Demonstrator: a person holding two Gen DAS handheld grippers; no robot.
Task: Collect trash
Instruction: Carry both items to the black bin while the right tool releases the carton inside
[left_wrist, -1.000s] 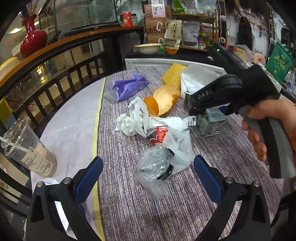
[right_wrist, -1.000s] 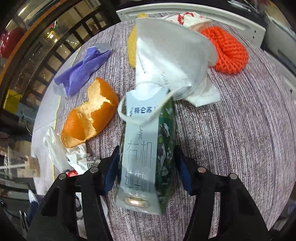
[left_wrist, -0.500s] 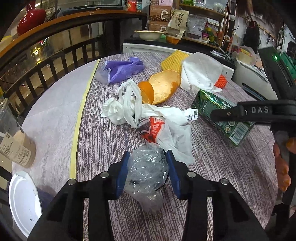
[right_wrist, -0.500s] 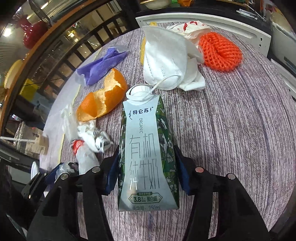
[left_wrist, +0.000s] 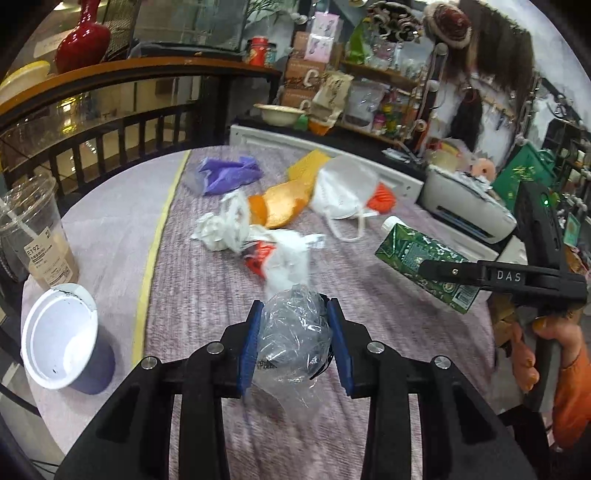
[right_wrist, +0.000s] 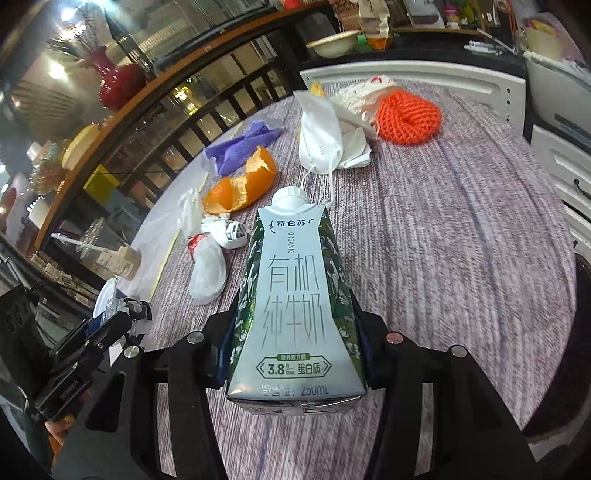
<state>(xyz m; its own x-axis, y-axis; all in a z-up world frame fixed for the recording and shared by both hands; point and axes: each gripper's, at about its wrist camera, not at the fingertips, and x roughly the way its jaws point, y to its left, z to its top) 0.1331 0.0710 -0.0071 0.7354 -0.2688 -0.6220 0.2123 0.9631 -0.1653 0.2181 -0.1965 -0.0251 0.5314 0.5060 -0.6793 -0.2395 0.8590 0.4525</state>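
My left gripper is shut on a crumpled clear plastic wad and holds it above the table. My right gripper is shut on a green and white milk carton, lifted off the table; the carton also shows in the left wrist view. On the striped cloth lie a white plastic bag with red print, orange peel, a white face mask, a purple glove, an orange net and a yellow net.
A white paper cup lies at the table's left edge, next to a clear plastic drink cup with a straw. A dark railing runs behind the table. A white printer and cluttered shelves stand at the right.
My left gripper closed on the clear plastic wad and lifted it toward me. My right gripper raised the milk carton off the table and drew it back.
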